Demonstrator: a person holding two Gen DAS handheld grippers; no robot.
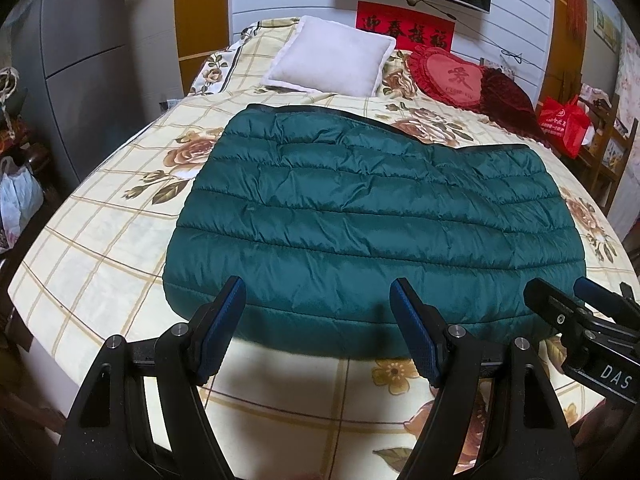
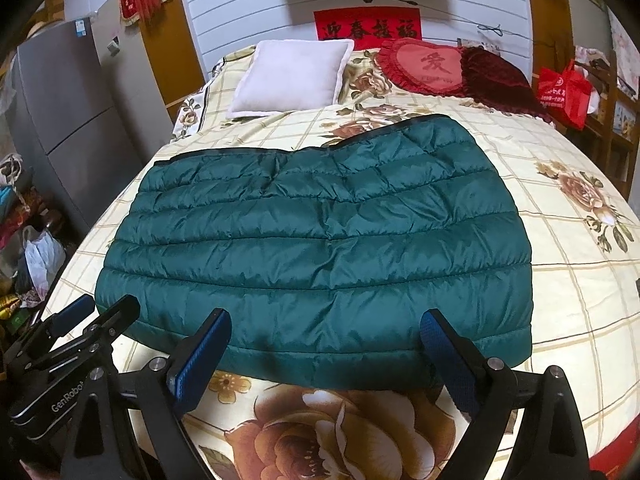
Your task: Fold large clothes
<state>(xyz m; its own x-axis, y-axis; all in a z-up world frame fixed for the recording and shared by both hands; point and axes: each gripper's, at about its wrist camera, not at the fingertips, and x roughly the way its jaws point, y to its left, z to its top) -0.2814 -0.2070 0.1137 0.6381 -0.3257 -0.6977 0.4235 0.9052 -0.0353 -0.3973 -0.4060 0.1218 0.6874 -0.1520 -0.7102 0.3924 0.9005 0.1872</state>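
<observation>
A dark green quilted down jacket [image 1: 360, 216] lies folded into a flat rectangle on the bed [image 1: 104, 240]; it also shows in the right wrist view [image 2: 320, 240]. My left gripper [image 1: 320, 292] is open and empty, hovering just above the jacket's near edge. My right gripper [image 2: 326, 324] is open and empty over the same near edge, further right. The right gripper shows at the right edge of the left wrist view [image 1: 560, 300], and the left gripper at the lower left of the right wrist view [image 2: 100, 312].
The bed has a cream floral checked sheet [image 2: 560, 280]. A white pillow [image 1: 332, 56], a red heart cushion [image 1: 452, 76] and a dark red cushion [image 1: 508, 96] lie at the head. A red bag [image 1: 564, 124] stands right; plastic bags [image 1: 20, 196] left.
</observation>
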